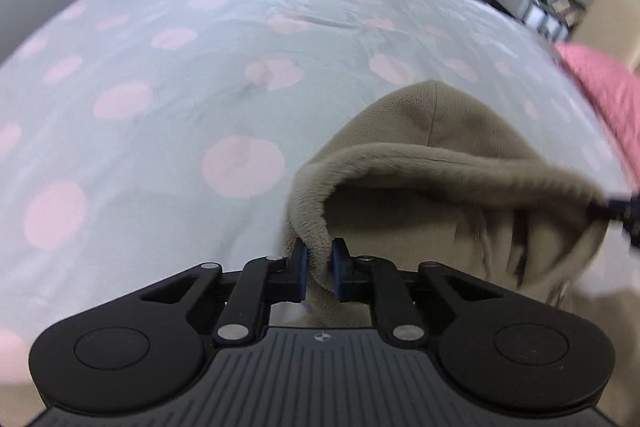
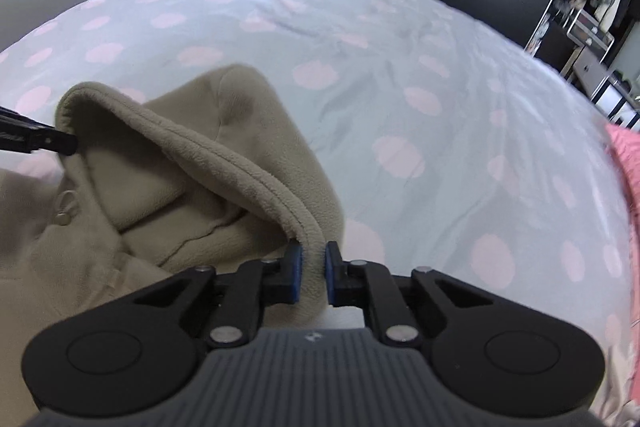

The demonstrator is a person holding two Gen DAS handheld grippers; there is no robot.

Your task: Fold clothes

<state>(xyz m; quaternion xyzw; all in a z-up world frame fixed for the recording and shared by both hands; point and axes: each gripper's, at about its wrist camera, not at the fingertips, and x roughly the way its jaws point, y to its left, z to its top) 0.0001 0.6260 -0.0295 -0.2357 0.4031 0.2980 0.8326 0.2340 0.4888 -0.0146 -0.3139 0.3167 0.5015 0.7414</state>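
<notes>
Pinching the hood (image 1: 420, 131) rim, left gripper (image 1: 320, 267) and right gripper (image 2: 313, 271) hold it above the spotted bedsheet (image 1: 160, 67); pink cloth (image 1: 600, 87) lies nearby.

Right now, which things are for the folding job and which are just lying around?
For the job:
- beige fleece hoodie, its hood edge pinched on both sides
- left gripper, jaws shut on the hood edge
- right gripper, jaws shut on the hood edge

Just lying about:
- spotted bedcover underneath
- pink cloth at the bed's edge
- cardboard box
</notes>
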